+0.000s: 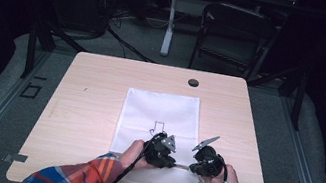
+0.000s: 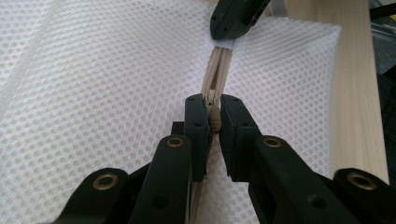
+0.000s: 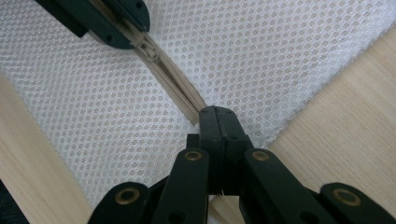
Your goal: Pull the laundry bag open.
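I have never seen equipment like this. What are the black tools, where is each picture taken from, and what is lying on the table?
A person holds a hand-operated gripper in each hand: the left gripper and the right gripper. One picture comes from a camera above the wooden table. The other two come from cameras riding on each gripper, looking along its black jaws. On the table lies a white mesh bag with a beige zipper. The left gripper is shut on the zipper's slider. The right gripper is shut on the zipper's end at the bag's edge.
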